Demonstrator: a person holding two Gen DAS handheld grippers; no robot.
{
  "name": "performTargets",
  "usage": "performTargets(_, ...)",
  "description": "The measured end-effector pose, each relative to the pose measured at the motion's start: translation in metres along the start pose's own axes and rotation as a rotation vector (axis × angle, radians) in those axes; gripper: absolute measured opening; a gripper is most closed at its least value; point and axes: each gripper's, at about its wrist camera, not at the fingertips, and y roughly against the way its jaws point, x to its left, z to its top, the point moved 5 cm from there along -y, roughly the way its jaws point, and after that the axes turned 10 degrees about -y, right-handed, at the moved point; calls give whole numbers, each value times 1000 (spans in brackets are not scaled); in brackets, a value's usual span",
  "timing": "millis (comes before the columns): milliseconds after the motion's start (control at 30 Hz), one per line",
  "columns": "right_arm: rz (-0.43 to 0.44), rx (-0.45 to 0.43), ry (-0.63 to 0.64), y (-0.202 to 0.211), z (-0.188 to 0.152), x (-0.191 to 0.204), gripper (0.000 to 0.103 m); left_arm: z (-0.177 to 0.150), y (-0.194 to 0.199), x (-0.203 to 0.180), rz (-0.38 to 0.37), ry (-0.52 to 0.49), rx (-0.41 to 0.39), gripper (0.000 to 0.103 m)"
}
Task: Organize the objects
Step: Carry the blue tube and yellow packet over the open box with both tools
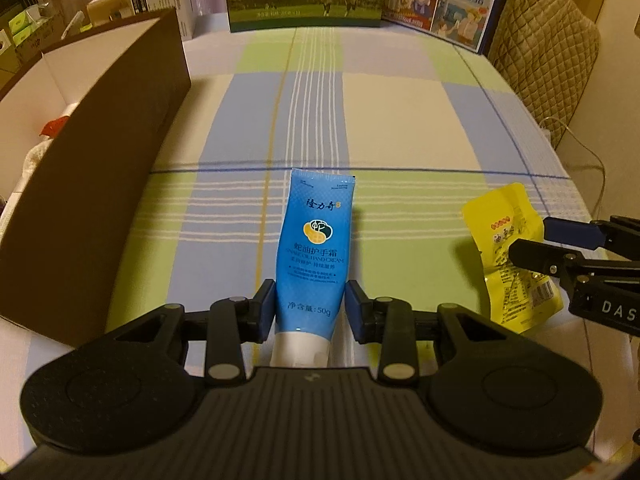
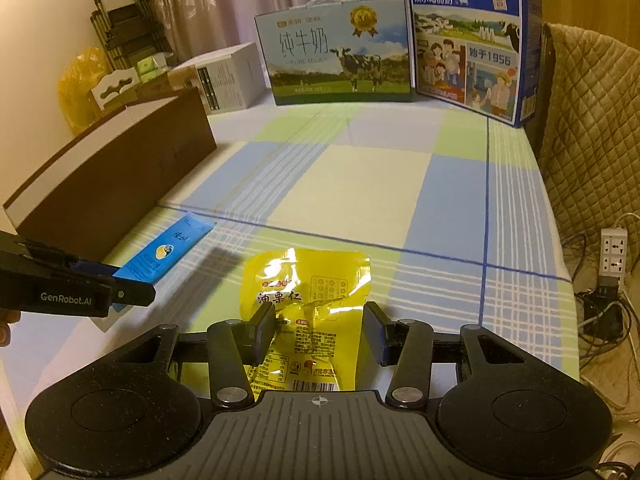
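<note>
My left gripper point(image 1: 310, 306) is clamped on the blue hand-cream tube point(image 1: 316, 248), its two blue pads pressing the tube's sides just above the white cap, so the tube stands out along the fingers in the lower centre of the left wrist view, crimped end pointing up the frame. I hold it low on the body, near the cap, because I judge that end stiffer and less likely to fold. My right gripper point(image 2: 318, 334) is closed on the yellow snack pouch point(image 2: 308, 300); the pouch crumples between the pads at lower centre of the right wrist view, its sealed top fanned out beyond the fingers. From the pouch's shadow on the cloth I judge it raised off the surface; the tube's height I cannot tell. The checked tablecloth point(image 2: 360, 184) runs up the frame to two milk cartons point(image 2: 340, 60) at the top. The brown-walled open box point(image 1: 100, 168) fills the left edge of the left wrist view, with something red inside it; I take it as the likely place for both items, though nothing shows that for certain.
</note>
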Motion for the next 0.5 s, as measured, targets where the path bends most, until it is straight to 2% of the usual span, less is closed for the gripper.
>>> performTargets(500, 51, -43, -15, 31, 17, 41, 45, 5, 54, 11, -26, 20, -112, 32)
